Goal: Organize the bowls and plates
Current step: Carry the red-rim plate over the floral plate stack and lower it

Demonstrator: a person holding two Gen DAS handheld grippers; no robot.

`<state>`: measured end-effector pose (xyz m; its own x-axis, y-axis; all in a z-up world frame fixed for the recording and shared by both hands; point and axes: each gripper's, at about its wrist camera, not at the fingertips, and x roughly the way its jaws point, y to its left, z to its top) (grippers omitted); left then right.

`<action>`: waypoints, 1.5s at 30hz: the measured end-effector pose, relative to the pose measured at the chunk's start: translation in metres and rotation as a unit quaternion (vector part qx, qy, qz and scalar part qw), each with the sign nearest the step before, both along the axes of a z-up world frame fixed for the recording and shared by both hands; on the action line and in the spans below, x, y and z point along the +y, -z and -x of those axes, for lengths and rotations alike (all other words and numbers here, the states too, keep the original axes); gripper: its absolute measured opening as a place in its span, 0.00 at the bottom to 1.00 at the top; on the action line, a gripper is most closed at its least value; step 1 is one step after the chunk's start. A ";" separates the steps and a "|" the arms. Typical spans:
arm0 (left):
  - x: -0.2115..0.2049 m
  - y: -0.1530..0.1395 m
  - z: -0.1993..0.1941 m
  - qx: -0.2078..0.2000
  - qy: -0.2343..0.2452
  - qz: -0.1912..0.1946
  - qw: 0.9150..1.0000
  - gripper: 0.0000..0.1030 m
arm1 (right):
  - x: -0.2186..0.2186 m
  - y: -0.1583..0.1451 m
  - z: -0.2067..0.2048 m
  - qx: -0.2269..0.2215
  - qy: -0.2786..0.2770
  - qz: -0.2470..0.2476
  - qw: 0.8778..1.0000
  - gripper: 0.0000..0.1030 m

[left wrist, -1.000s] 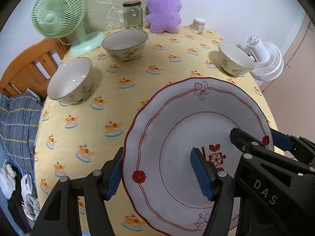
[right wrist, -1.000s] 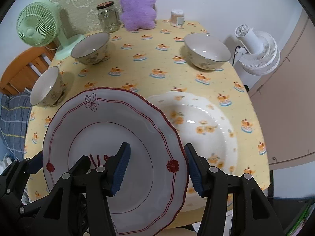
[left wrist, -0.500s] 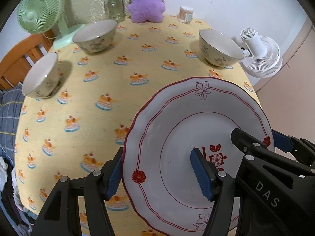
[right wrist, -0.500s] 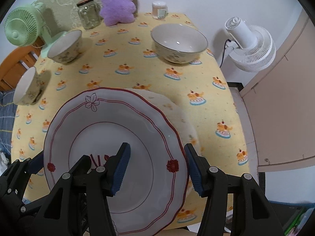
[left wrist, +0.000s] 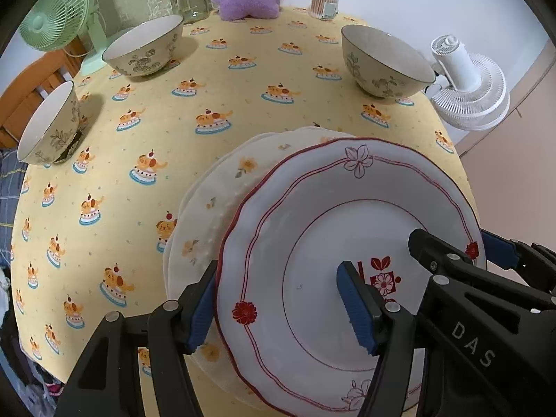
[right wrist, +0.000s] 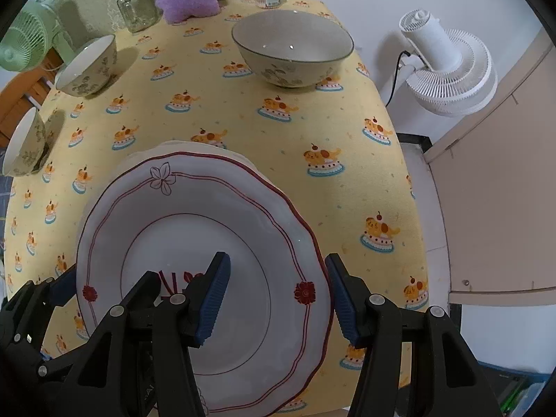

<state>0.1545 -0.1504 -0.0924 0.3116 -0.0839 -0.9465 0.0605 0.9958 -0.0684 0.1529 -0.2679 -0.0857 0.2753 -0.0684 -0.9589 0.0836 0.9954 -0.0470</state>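
Both grippers clamp one white scalloped ceramic plate with red line trim (left wrist: 312, 243) — the left gripper (left wrist: 278, 309) on its nine-o'clock rim, the right gripper (right wrist: 278, 295) on its three-o'clock rim — over a cream plate with orange flowers (left wrist: 215, 201) on the yellow patterned tablecloth (left wrist: 146, 146); whether they touch, I cannot tell.

A: Left gripper (left wrist: 281, 304) — pose?
B: Pointing steeply down, blue pads straddling the left rim of the red-trimmed plate (left wrist: 312, 243), one above, one below. Clamped.
A: Right gripper (right wrist: 278, 299)?
B: Same steep tilt, astride the opposite rim, one pad over the well, one outside the edge. Gripping too.
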 end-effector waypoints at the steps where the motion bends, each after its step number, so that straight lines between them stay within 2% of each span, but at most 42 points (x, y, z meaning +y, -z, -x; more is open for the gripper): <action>1: -0.001 0.001 -0.001 0.000 -0.001 -0.003 1.000 0.67 | 0.000 0.000 -0.001 -0.001 -0.002 -0.002 1.000 0.58; 11: -0.010 0.003 -0.006 -0.005 -0.003 -0.032 0.999 0.72 | -0.005 0.002 -0.004 -0.008 -0.005 -0.016 1.000 0.57; 17: -0.016 0.003 -0.007 -0.005 -0.004 -0.058 0.998 0.74 | -0.012 0.000 -0.001 -0.008 -0.001 -0.017 1.000 0.39; 22: -0.025 0.007 -0.004 -0.002 0.005 -0.098 0.995 0.74 | -0.014 -0.003 0.003 -0.015 -0.007 -0.023 1.000 0.31; 30: -0.017 -0.009 0.001 -0.019 0.001 -0.059 0.998 0.74 | -0.013 -0.003 0.001 -0.017 -0.009 -0.024 1.000 0.31; 36: 0.003 -0.012 0.001 -0.010 -0.017 -0.028 0.999 0.74 | -0.002 -0.004 -0.004 -0.026 -0.013 -0.015 0.999 0.32; 42: 0.014 -0.009 0.001 -0.003 -0.023 -0.019 1.000 0.74 | 0.009 0.004 -0.008 -0.019 -0.008 -0.013 1.000 0.34; 45: 0.017 -0.008 0.002 -0.002 -0.021 -0.013 1.000 0.74 | 0.015 0.006 -0.009 -0.020 -0.008 0.000 1.000 0.39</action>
